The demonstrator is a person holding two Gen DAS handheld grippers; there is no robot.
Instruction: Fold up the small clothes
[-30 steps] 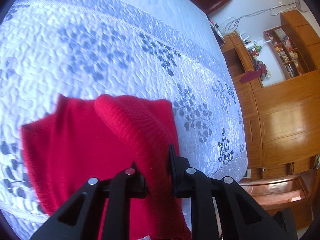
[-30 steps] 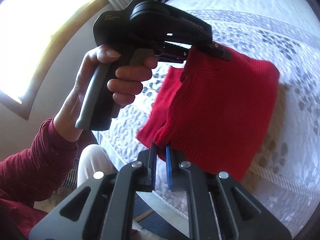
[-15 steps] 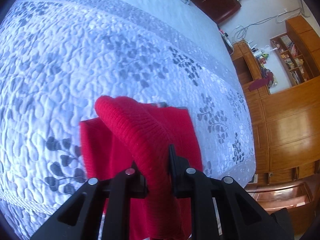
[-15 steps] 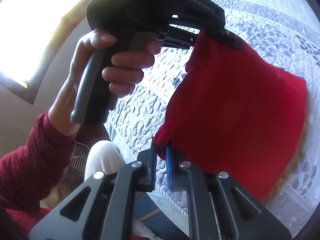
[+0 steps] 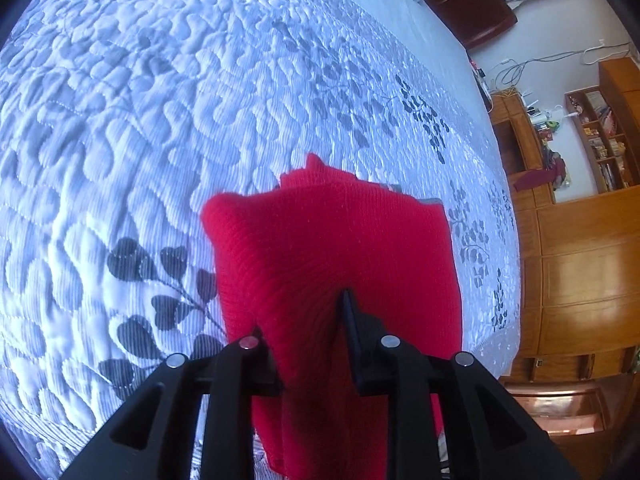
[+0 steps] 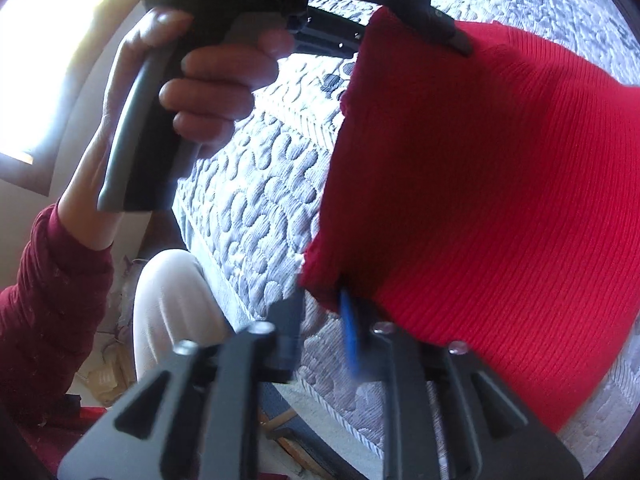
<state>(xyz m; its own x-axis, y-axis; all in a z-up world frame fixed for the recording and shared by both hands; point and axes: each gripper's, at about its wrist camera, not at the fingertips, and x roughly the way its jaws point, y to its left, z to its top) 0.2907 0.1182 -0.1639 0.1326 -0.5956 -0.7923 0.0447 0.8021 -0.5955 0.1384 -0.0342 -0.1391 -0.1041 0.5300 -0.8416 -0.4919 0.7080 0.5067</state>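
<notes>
A red knitted garment [image 5: 332, 256] lies folded over on the blue-grey quilted bed [image 5: 160, 100]. My left gripper [image 5: 304, 320] has its jaws spread, with the near edge of the red cloth lying between them. In the right wrist view the garment [image 6: 480, 200] fills the right side, its far corner under the left gripper's tip [image 6: 440, 24]. My right gripper [image 6: 320, 308] has its jaws apart at the garment's near corner, which rests against the blue pad [image 6: 348, 332].
A hand [image 6: 208, 92] in a dark red sleeve holds the left gripper's handle. The bed's edge [image 6: 280, 320] runs below the garment, with a knee in pale trousers [image 6: 172, 312] beside it. Wooden cabinets and shelves [image 5: 580, 240] stand past the bed.
Both grippers carried the held edge forward and down, folding the garment over itself on the bed. Both sets of jaws have now spread from their tight grip.
</notes>
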